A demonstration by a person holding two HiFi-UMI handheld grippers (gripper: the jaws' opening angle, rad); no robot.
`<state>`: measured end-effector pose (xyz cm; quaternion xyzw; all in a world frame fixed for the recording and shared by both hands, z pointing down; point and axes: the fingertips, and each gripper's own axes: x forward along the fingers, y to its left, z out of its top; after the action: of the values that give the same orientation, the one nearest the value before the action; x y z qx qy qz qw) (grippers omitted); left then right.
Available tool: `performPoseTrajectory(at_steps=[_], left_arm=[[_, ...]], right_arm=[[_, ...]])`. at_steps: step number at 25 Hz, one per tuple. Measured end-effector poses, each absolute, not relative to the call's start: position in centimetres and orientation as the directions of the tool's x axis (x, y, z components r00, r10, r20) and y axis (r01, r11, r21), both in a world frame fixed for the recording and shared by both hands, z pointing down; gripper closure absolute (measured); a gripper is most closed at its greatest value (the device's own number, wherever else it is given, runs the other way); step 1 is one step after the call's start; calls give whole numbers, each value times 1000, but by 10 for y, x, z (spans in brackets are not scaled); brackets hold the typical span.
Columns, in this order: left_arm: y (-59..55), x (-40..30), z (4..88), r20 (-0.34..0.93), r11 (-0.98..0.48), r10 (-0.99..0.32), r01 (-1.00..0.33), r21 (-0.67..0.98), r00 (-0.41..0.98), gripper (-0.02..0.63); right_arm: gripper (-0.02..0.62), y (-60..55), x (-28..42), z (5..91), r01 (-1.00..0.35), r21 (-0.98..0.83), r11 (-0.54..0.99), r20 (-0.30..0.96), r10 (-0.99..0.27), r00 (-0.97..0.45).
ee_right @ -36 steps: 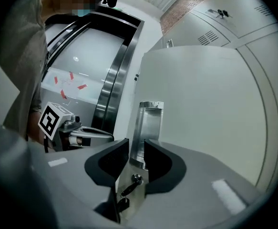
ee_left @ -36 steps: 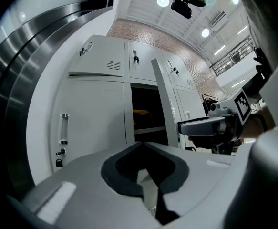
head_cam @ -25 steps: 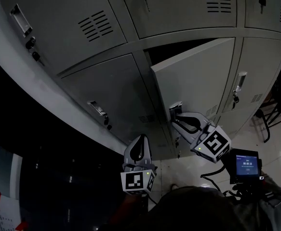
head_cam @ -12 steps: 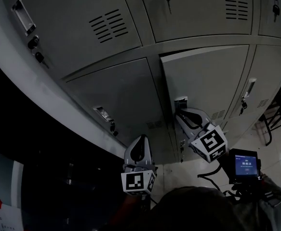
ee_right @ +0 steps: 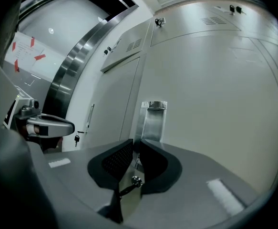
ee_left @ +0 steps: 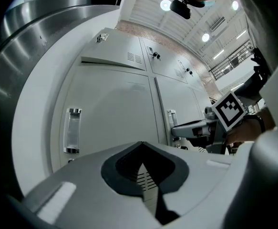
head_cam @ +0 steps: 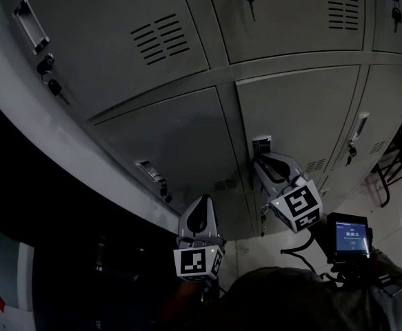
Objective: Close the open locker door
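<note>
The grey locker door [head_cam: 297,109] in the lower row lies almost flush with its frame, and no dark gap shows along its top edge. My right gripper [head_cam: 259,158] points at the door's metal handle [head_cam: 261,143]. In the right gripper view its jaws [ee_right: 135,142] stand narrowly apart, closed on the lower edge of the handle [ee_right: 154,118]. A key [ee_right: 136,180] hangs under that edge. My left gripper [head_cam: 202,198] hovers lower left, away from the lockers. Its jaws [ee_left: 141,144] are shut and hold nothing.
More closed lockers surround the door, several with keys in their locks, and one has a handle [head_cam: 149,169] to the left. Left of the lockers a steel column [ee_right: 77,66] curves up. A small lit screen [head_cam: 351,236] sits by my right hand. The light tiled floor [head_cam: 394,212] shows at the lower right.
The door has swung from ajar to nearly flush, and the dark opening above it has vanished. My right gripper travelled with the handle toward the lockers. The left gripper has hardly shifted.
</note>
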<state>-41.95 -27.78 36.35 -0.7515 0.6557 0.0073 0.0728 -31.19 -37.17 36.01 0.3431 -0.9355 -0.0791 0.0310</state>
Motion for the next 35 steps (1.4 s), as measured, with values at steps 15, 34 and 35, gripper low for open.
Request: performPoseTrajectory(at_steps=[15,34,35], left_arm=[[-283,-424,363,-114,-158,-979,-983,-96,169,604],[-282,-392,360,-116,-188,-973,-978,-92,198,603],[-281,-387,360,-117,-191,-973,-977,-90,201,603]], right_arm=[[525,-379,-315,360,-690,237,684,7,-712,-703],[482,-363,-278,358,-696,245,675,14,-720,-694],[482,-361,-270,358,-700,245,671,14,-724,-690]])
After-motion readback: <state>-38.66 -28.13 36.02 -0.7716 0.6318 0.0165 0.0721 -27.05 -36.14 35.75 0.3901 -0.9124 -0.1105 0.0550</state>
